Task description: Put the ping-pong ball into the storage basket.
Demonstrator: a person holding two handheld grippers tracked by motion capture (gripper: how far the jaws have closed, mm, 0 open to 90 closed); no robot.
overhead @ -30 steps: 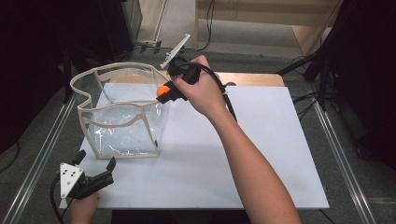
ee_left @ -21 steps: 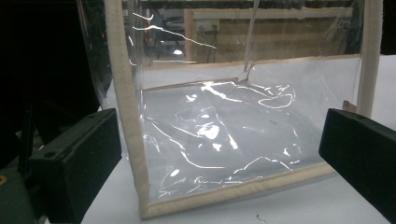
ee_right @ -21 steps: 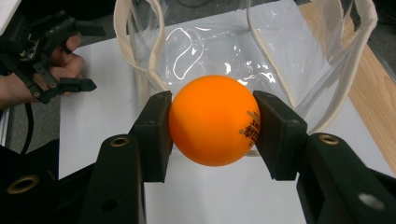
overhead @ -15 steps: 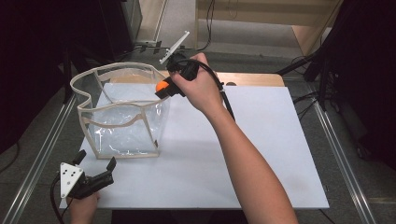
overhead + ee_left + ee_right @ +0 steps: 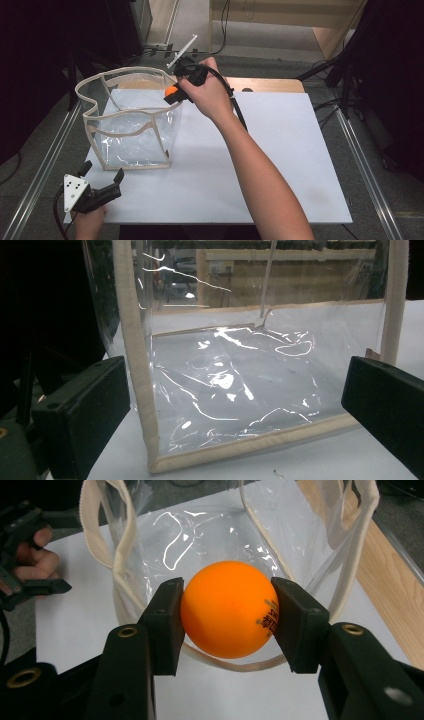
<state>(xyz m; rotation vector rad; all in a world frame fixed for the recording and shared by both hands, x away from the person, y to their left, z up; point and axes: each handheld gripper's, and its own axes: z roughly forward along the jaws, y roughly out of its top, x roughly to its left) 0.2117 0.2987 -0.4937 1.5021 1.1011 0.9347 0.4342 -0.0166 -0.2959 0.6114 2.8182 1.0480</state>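
Note:
A clear plastic bag (image 5: 131,122) with cream fabric trim stands open on the white table top (image 5: 280,165). My right gripper (image 5: 171,94) hangs over the bag's right rim, shut on an orange ball (image 5: 171,91). In the right gripper view the orange ball (image 5: 228,611) sits squeezed between both pads, right above the bag's mouth (image 5: 200,535). My left gripper (image 5: 102,182) rests low at the table's near left corner, jaws open with nothing between them. Seen from the left gripper view, the bag (image 5: 240,385) stands just beyond its open jaws.
A wooden strip (image 5: 272,85) runs along the table's far edge. Metal rails (image 5: 362,160) flank the table on both sides. Dark equipment and cables stand beyond the far edge. The right half of the table top is bare white.
The right hand with the ball has shifted slightly up and away over the bag's rim. The left gripper has stayed put.

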